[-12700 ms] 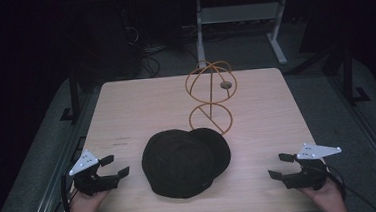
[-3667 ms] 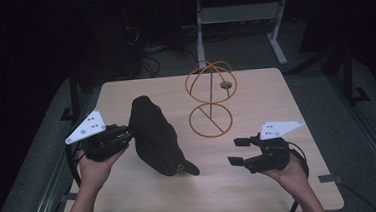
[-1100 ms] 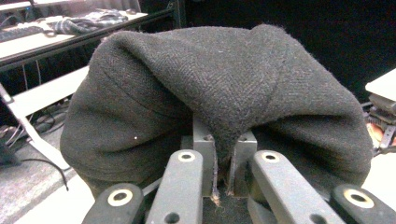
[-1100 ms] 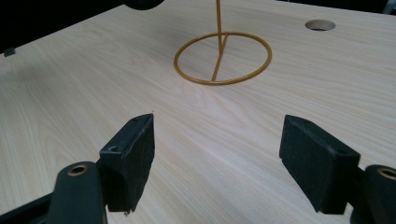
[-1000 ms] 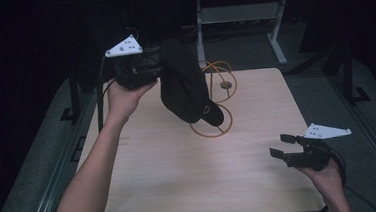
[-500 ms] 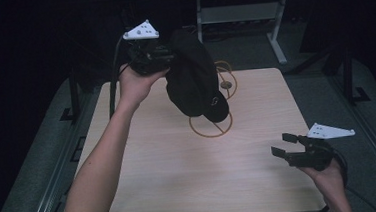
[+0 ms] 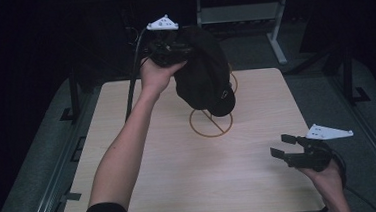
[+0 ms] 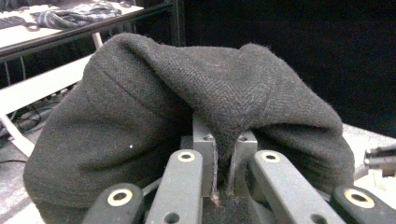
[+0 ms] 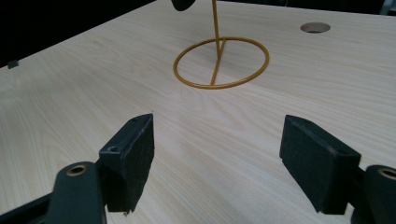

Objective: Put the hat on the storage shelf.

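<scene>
Cap (image 7: 201, 70) hangs pinched in my left hand-held gripper (image 7: 169, 51), right above the wire stand (image 7: 211, 121); right hand-held gripper (image 7: 285, 148) gapes idle.

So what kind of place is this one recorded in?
Probably a lab or workshop set up for recording, kept dark. A plain wooden table stands among desk frames and cables; it carries a wire hat stand, and the left gripper holds a dark cap above it.
</scene>
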Demonstrator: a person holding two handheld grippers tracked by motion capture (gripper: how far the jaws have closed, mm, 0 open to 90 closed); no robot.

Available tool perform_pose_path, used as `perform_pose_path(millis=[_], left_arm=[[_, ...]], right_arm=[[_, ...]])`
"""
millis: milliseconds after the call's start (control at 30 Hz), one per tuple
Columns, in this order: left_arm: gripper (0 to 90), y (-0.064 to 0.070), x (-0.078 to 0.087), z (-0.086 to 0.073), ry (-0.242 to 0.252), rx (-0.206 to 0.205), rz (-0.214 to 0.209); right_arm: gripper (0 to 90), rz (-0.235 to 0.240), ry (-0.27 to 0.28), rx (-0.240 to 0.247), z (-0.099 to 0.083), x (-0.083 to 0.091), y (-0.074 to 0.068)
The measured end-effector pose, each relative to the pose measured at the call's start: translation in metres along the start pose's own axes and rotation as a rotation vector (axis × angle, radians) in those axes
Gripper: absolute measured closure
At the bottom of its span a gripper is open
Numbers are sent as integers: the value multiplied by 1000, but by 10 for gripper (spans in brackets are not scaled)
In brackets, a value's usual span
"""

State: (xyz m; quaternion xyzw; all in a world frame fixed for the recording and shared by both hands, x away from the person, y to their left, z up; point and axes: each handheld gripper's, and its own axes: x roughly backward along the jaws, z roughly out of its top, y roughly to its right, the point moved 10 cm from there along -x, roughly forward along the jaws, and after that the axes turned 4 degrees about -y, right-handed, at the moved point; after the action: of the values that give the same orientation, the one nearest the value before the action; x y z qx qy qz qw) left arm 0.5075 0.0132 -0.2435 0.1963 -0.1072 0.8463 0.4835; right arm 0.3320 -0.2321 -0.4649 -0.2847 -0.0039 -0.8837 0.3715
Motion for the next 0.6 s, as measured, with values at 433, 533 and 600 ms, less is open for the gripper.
perform_pose_path(millis=[433, 533, 600], left_arm=[[829, 10, -60, -1, -56, 87, -40], [690, 14, -72, 2, -99, 112, -52], [678, 13, -74, 0, -132, 101, -39]], right_arm=[[258, 13, -23, 1, -3, -3, -1], [260, 15, -25, 3, -4, -4, -2], [260, 16, -26, 1, -5, -5, -2]])
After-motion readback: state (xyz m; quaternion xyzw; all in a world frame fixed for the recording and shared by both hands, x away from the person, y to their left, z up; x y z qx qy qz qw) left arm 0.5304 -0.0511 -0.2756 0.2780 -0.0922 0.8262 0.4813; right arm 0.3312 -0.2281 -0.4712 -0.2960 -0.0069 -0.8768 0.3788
